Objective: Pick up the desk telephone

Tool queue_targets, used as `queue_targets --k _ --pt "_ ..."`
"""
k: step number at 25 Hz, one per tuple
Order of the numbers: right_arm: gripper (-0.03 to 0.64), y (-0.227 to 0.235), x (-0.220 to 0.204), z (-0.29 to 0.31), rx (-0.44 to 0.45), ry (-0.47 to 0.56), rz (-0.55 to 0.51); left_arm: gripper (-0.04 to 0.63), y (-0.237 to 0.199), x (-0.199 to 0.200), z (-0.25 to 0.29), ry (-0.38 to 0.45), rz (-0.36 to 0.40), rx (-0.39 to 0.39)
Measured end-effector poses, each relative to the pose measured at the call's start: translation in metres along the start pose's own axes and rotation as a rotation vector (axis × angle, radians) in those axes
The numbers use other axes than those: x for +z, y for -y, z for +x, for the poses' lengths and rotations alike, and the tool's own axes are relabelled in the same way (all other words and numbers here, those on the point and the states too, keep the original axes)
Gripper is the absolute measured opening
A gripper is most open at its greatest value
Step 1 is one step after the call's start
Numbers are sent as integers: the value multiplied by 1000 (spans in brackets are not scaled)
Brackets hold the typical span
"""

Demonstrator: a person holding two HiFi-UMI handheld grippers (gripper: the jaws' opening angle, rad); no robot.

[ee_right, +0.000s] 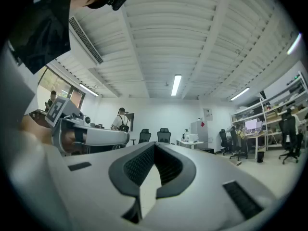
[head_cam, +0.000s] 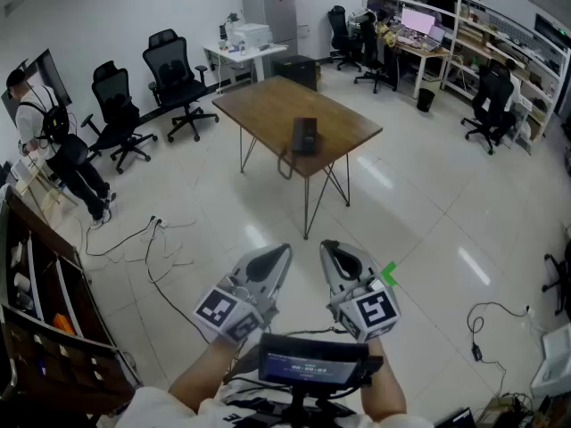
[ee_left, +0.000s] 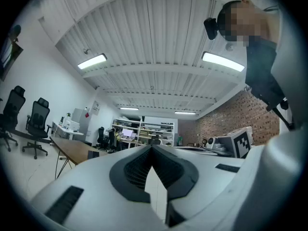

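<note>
Jaws sit clenched and empty on the left gripper (head_cam: 275, 259) and right gripper (head_cam: 333, 251); the desk telephone (head_cam: 304, 135) lies on the table (head_cam: 264, 103), well apart.

desk telephone (head_cam: 304, 135) on table (head_cam: 268, 105) | office chairs (head_cam: 172, 71) left of table

The desk telephone (head_cam: 304, 135) is black, the table (head_cam: 268, 105) brown; left gripper (head_cam: 280, 255) and right gripper (head_cam: 331, 250) are pale grey with black-and-white square markers

Head view steeply down, table (head_cam: 268, 105) far ahead, gripper views low across room, left sharing table.
</note>
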State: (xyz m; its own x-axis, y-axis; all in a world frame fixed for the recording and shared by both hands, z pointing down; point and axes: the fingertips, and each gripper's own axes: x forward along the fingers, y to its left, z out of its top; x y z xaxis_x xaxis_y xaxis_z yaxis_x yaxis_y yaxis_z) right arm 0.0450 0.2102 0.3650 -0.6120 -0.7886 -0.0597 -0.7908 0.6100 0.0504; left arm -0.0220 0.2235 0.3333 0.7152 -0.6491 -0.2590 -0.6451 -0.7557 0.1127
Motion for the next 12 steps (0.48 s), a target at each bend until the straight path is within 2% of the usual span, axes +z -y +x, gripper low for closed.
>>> queue_targets --k 6,12 --pt "0 19 -9 25 0 -23 -13 3 -29 -8 18 -11 -15 7" --pt "0 49 -25 71 -25 -55 -5 3 -83 -29 51 -31 -58 5"
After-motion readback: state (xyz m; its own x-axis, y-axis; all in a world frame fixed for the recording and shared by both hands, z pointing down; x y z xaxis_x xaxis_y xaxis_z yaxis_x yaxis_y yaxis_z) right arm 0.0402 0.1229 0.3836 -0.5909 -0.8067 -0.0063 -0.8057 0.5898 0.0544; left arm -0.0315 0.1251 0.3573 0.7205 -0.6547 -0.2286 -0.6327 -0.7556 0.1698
